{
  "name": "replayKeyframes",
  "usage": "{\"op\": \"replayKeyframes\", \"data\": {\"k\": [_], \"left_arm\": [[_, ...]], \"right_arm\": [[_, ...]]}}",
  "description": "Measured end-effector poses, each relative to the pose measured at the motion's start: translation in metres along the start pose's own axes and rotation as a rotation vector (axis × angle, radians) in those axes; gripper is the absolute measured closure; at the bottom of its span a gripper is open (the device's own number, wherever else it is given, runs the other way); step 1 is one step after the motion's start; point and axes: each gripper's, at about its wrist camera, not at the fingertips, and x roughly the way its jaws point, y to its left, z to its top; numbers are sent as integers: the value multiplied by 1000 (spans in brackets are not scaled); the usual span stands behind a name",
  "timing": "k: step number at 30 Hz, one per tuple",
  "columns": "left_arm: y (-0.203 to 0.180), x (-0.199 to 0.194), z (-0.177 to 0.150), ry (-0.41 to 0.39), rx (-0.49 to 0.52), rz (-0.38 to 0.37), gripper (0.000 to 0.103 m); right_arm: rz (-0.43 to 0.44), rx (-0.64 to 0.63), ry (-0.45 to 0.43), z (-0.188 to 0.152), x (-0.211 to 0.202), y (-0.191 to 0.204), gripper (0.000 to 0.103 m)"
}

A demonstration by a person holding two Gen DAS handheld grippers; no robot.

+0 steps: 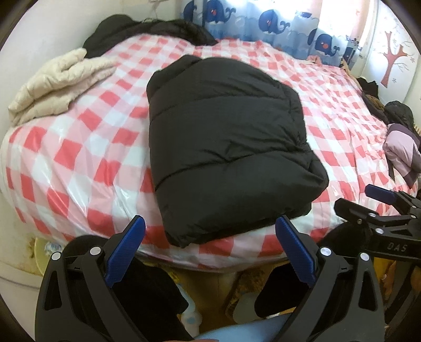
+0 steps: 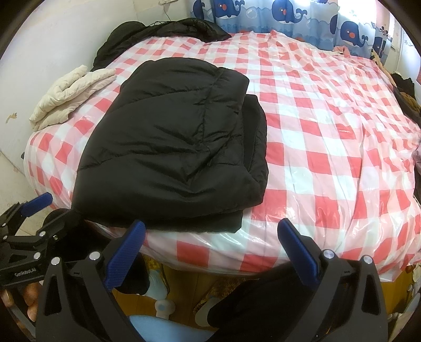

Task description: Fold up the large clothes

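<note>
Black puffer jacket (image 1: 226, 147) lies folded into a thick rectangular bundle on the bed (image 1: 86, 147), w/ one short edge right at the bed's near edge. Everything else placed relative to that jacket.

Left tool (image 1: 210, 236): fingers spread wide, nothing between them, hovering just in front of the jacket's near edge, not touching it. Right tool (image 2: 211, 238): also wide apart, empty, in front of the jacket's near right corner and apart from it. In the left wrist view the right tool shows at the jacket's lower right; in the right wrist view the left tool shows at its lower left, off the bed edge.

Bed cover is red/white/pink check w/ a shiny plastic look, wrinkled to the jacket's right. Jacket's top layer overlaps a lower layer that sticks out along its right side in the right wrist view.

Cream quilted garment (image 1: 58, 84) sits left of and beyond the jacket, near the wall, well apart. Dark clothing pile (image 2: 163, 33) lies beyond the jacket at the bed's far left corner. Whale-print curtain (image 1: 271, 23) hangs behind the bed, past the jacket's far end. Lilac/purple garment (image 1: 402, 152) sits far right of the jacket at the bed's edge.
</note>
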Motion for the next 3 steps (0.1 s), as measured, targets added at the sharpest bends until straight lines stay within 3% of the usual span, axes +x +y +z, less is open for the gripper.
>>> {"op": "replayKeyframes", "data": {"k": [3], "left_arm": [[0, 0, -1, 1, 1, -1, 8]], "right_arm": [[0, 2, 0, 0, 0, 0, 7]]}}
